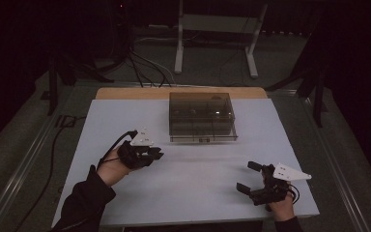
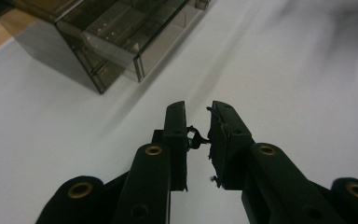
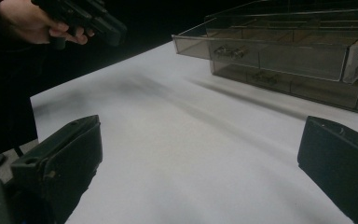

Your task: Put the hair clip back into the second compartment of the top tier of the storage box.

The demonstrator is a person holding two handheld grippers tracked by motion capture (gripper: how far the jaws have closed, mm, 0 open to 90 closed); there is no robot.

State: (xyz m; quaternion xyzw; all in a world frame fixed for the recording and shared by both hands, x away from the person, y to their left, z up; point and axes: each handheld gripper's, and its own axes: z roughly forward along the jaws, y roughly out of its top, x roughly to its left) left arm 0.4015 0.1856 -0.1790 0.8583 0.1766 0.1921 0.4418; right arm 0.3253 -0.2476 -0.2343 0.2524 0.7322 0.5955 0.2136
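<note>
Nearest, the right hand-held gripper [image 1: 249, 177], jaws wide, is seen farther from the smoked drawer box [image 1: 201, 117] mid-bench than the left hand-held gripper [image 1: 158, 153], jaws seemingly near-shut, empty.

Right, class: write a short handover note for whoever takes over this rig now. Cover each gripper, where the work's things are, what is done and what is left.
Left gripper: fingers nearly closed, a small gap between them, a small dark bit caught there; too small to identify. It is held above the table, left of the drawer box.
Right gripper: fingers wide open, empty, near the table's front right.
Drawer box: at the back centre, upper drawer pulled partly out.
Done: drawer opened.
Left: probably placing the bit inside and shutting the drawer.
</note>
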